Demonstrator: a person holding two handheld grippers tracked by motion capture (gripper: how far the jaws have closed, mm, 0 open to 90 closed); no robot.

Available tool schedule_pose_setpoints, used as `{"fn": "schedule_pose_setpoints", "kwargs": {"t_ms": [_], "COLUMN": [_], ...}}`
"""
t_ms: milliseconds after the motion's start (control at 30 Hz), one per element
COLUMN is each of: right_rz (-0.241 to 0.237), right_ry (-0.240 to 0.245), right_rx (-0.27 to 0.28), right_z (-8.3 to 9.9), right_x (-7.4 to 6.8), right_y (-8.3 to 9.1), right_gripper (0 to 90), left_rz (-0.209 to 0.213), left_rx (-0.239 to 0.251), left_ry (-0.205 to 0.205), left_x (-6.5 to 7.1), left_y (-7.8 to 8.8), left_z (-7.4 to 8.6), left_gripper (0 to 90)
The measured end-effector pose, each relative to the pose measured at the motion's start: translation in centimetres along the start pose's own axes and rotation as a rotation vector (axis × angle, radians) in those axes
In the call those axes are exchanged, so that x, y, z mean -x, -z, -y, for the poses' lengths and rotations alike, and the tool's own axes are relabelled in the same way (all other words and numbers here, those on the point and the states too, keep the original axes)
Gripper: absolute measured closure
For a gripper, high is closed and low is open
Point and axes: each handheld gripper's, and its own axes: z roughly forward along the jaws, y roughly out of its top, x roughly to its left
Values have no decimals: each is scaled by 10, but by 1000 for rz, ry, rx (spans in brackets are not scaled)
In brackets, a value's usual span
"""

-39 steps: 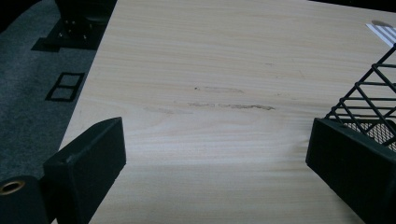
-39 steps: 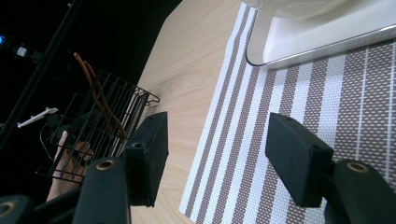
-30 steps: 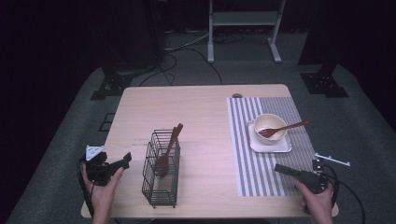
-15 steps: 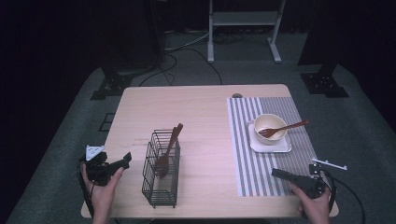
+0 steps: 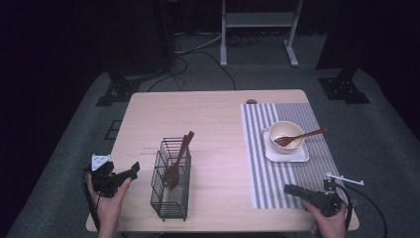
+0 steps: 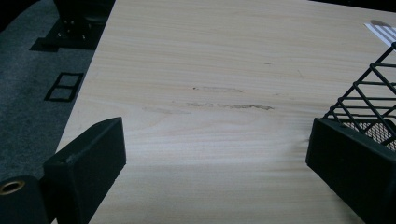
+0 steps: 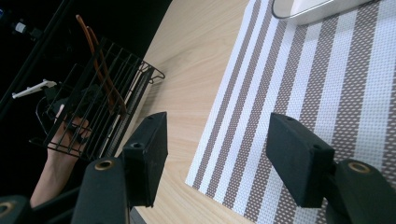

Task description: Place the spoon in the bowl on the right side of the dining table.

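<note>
- Right claw (image 5: 293,189) has slid left along the desk (image 5: 218,124) edge, jaws spread, empty; left claw (image 5: 130,170) likewise released
- wooden spoon (image 5: 179,157) sits in wire basket (image 5: 171,191); a careless reach could probably tip it

Light wood table (image 5: 213,114) on grey carpet floor (image 5: 74,163). Beyond table: white metal stand (image 5: 257,25), black cables (image 5: 198,54), dark stand bases (image 5: 119,91) at both far corners. Room dark.
</note>
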Motion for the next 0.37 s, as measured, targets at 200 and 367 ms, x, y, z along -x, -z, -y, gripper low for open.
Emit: {"fn": "schedule_pose_setpoints", "kwargs": {"t_ms": [200, 367], "right_rz": [4, 1], "right_ry": [44, 94], "right_rx": [12, 21], "right_z": [8, 13], "right_x": [-6, -9], "right_y": [-1, -1], "right_gripper": [376, 374], "left_rz": [0, -1], "left_rx": [0, 2], "left_ry": [-2, 0], "left_x": [0, 0], "left_y": [0, 0], "left_z": [0, -1], "left_gripper": [38, 38]}}
